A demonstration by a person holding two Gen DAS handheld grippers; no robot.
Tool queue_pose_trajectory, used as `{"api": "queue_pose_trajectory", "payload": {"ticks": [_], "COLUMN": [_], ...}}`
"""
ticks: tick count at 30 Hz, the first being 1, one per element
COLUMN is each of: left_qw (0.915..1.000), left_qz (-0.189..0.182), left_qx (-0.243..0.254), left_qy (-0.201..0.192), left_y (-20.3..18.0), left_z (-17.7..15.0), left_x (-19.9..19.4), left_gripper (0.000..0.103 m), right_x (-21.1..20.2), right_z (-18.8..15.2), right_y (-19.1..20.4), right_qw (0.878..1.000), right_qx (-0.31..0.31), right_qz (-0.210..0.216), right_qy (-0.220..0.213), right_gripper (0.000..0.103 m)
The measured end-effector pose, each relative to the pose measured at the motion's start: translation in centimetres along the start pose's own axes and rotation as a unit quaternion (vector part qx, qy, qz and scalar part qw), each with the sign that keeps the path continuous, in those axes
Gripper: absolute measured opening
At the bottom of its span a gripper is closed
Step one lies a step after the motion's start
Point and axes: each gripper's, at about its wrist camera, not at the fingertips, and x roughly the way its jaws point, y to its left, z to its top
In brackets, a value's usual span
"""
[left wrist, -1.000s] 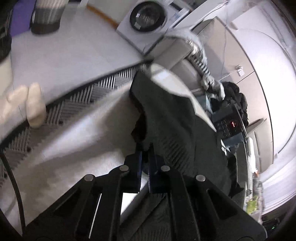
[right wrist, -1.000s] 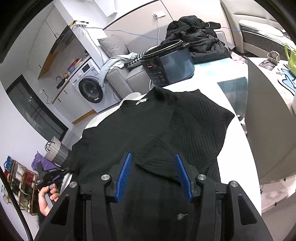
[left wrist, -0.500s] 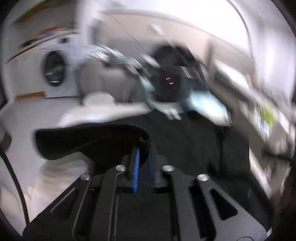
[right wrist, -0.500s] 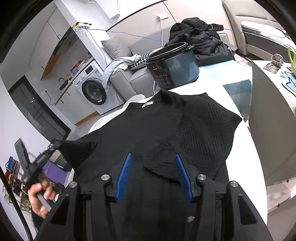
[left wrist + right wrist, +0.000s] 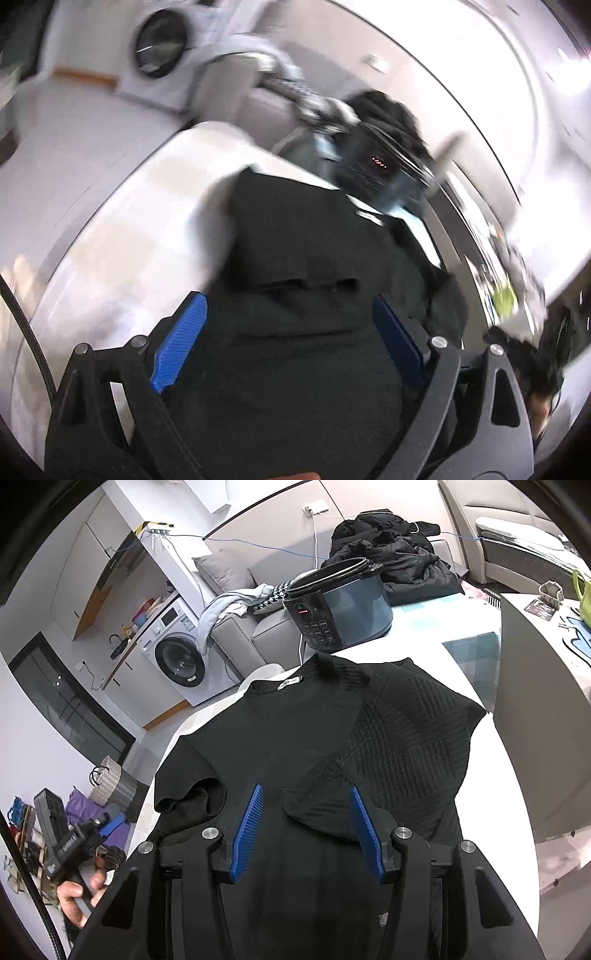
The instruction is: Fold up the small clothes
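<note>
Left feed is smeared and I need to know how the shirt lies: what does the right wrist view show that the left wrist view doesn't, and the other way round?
Only the right wrist view: the black shirt's neck label, its left sleeve folded in and bunched, and the hand carrying the left gripper off the table's edge.

Only the left wrist view: the left gripper's blue pads opening wide above the shirt, nothing between them.

Both: shirt on the white table, cooker behind it, washing machine.

Your left gripper is opening, fingers spread wide, nothing pinched. Your right gripper sits half-open, tilted down, gripping nothing.
</note>
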Motion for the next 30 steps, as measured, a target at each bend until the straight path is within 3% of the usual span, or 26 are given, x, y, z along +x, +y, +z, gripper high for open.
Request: {"api": "queue_pose_trajectory", "payload": {"ticks": [5,7,10,14,17,22,26,30], "left_qw": [0.999,0.9988,0.9993,0.9996,0.9997,0.9994,0.9995,0.9995], "left_qz": [0.03,0.031,0.026,0.028,0.023,0.028,0.027,0.024], "left_qx": [-0.032,-0.036,-0.026,-0.007,-0.002,0.0,0.004,0.014], "left_qy": [-0.009,-0.01,0.001,0.0,0.006,0.021,0.014,0.013], "left_y": [5.2,5.8,6.4,5.6,5.6,6.1,6.4,7.0], "left_z": [-1.7,-2.7,-2.7,-2.8,-2.8,-3.2,-3.1,-3.1], "left_x": [-1.8,-1.0,0.1,1.4,2.1,3.5,3.0,2.7], "left_gripper": [0.089,0.089,0.089,0.089,0.089,0.089,0.089,0.089], "right_x": [0.3,0.5,0.5,1.0,1.6,4.4,7.5,10.1], "right_z": [-0.2,-0.3,-0.7,-0.7,0.3,1.9,1.6,1.2], "right_y": [-2.7,-5.3,-9.6,-12.6,-10.7,-3.0,-0.8,0.1], "right_qw": [0.997,0.991,0.976,0.961,0.968,0.99,0.987,0.984], "right_qx": [0.042,0.101,0.201,0.267,0.237,0.094,0.078,0.077], "right_qz": [-0.06,-0.086,-0.077,-0.051,-0.062,-0.101,-0.141,-0.149], "right_qy": [0.011,0.012,-0.011,-0.042,-0.044,-0.013,0.021,0.051], "right_gripper": [0.05,0.05,0.05,0.05,0.05,0.05,0.051,0.051]}}
